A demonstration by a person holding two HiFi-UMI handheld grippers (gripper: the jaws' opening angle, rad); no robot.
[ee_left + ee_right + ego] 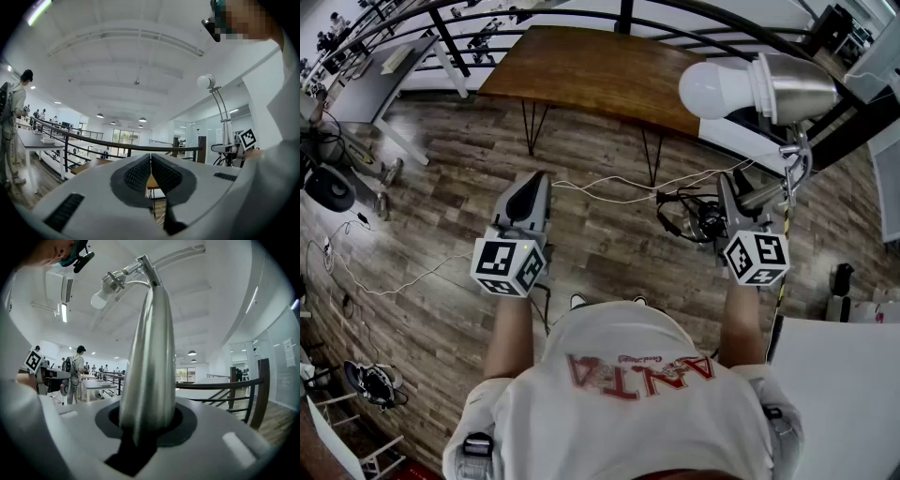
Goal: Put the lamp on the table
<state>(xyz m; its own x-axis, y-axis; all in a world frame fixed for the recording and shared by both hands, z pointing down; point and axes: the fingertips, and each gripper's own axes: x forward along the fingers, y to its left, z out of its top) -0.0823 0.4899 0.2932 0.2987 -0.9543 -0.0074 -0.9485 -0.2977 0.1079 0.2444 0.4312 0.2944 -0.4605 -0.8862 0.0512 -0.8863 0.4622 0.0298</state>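
The lamp (797, 86) is brushed silver metal with a cone shade and a bare white bulb (717, 89) pointing left. It sits in the air at the upper right of the head view, its tapered stem clamped in the right gripper (741, 211). The table (581, 70), a brown wooden top on thin black legs, stands at top centre.

A grey-brown plank floor (441, 187) lay below, with a thin white cable (609, 198) trailing across it. A dark curved railing (93, 140) edged the level. Overhead, the white ceiling (117, 56) carried round lights (142, 120), and a bright window (123, 137) closed the far end.
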